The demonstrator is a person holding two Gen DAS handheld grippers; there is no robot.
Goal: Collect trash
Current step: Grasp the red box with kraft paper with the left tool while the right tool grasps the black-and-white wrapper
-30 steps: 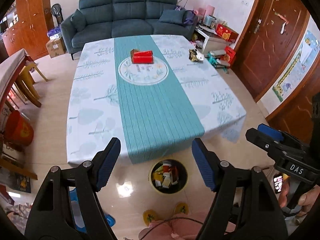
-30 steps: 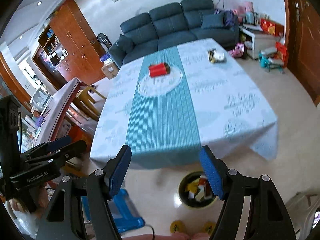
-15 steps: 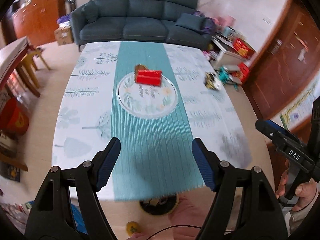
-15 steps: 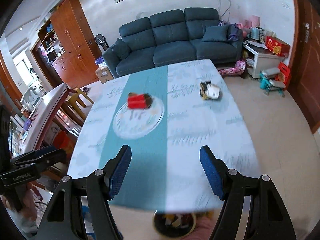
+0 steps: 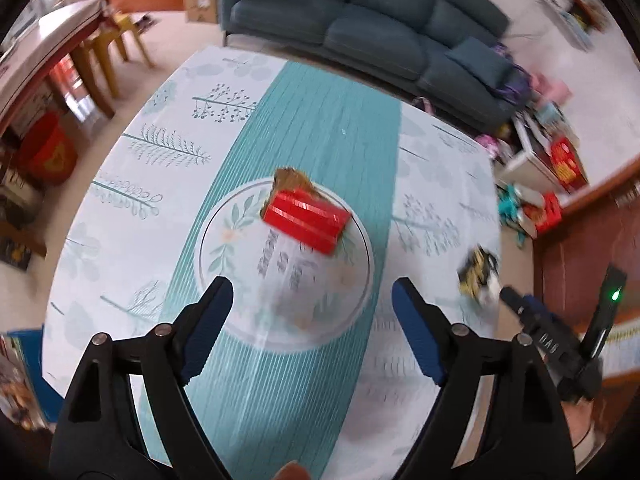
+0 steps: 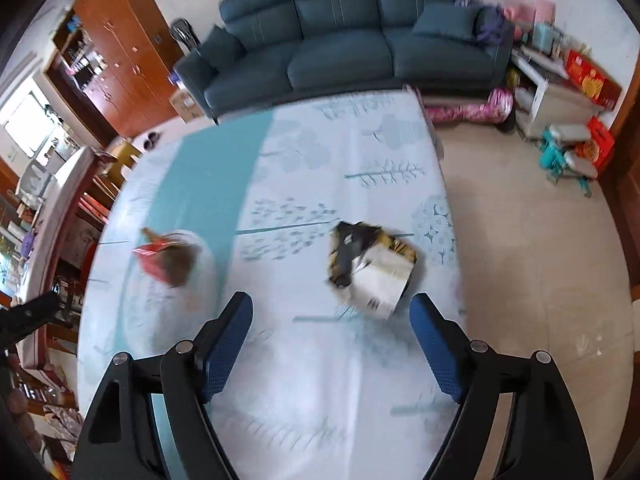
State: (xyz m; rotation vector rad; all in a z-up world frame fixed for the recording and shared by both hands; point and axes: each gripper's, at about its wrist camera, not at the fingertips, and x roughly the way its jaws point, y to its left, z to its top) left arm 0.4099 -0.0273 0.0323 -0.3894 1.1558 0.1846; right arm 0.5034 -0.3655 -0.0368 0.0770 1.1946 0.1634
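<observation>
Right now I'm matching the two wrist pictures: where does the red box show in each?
Left wrist: red box near centre, ahead of the opening left gripper.
Right wrist: red box at left, blurred, beside the black-and-yellow wrapper.
Shared landmark: the dark sofa behind the table.

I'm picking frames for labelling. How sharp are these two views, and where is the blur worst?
Left wrist: red box fairly crisp, wrapper at right smeared, fisheye bends the table edges. Right wrist: heavier motion blur, red box streaked, wrapper soft, sofa clearer. Both grippers sharp, jaws opening, empty.
</observation>
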